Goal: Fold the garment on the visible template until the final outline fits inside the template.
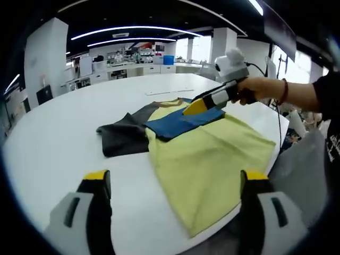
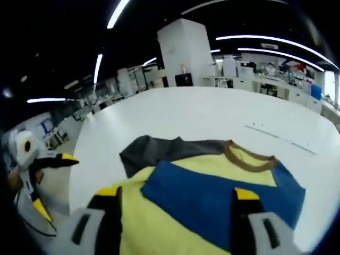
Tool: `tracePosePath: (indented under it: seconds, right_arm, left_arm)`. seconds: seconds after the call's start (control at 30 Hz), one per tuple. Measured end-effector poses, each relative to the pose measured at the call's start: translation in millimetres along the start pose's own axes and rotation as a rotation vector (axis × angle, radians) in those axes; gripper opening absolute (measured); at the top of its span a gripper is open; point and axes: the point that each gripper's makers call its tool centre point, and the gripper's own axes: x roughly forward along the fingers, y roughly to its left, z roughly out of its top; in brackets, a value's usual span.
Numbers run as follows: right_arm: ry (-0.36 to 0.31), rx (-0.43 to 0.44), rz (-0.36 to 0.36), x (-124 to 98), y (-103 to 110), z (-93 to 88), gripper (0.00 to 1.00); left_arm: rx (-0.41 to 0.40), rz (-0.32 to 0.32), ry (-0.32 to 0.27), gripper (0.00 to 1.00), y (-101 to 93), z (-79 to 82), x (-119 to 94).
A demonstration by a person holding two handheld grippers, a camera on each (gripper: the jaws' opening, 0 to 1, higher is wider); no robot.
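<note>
A T-shirt lies flat on the white table [image 1: 64,133]. Its yellow body [image 1: 212,159] reaches toward the table's near edge. A blue sleeve [image 1: 175,123] is folded across the chest, a dark grey sleeve [image 1: 125,135] spreads out to the left, and the collar [image 1: 170,103] is brown. My left gripper [image 1: 175,212] is open and hangs short of the shirt's hem. A hand holds my right gripper [image 1: 195,108] with its tips down at the blue sleeve [image 2: 212,196]. In the right gripper view, my right gripper [image 2: 175,199] has its jaws wide apart over that sleeve. My left gripper [image 2: 53,183] appears at the left there, open.
Thin line marks [image 1: 164,92] lie on the table beyond the collar. The table's curved edge [image 1: 249,202] runs close under the shirt's hem. Counters and shelves [image 1: 133,66] stand far behind. A person's arm [image 1: 297,90] comes in from the right.
</note>
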Motion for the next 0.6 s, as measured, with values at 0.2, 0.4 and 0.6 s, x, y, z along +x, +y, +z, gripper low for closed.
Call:
tracePosePath:
  seconds: [0.2, 0.4, 0.6]
  right_arm:
    - [-0.007, 0.024, -0.052, -24.6, -35.3, -8.1, 0.82]
    - [-0.008, 0.053, -0.107, -48.7, -66.0, -21.2, 0.78]
    - [-0.008, 0.084, -0.170, -71.3, -88.9, -34.0, 0.65]
  left_arm:
    - [0.000, 0.002, -0.001, 0.99, -0.5, 0.6, -0.4]
    - [0.005, -0.002, 0.004, 0.99, -1.0, 0.1, 0.9]
    - [0.004, -0.004, 0.009, 0.99, -0.6, -1.6, 1.4]
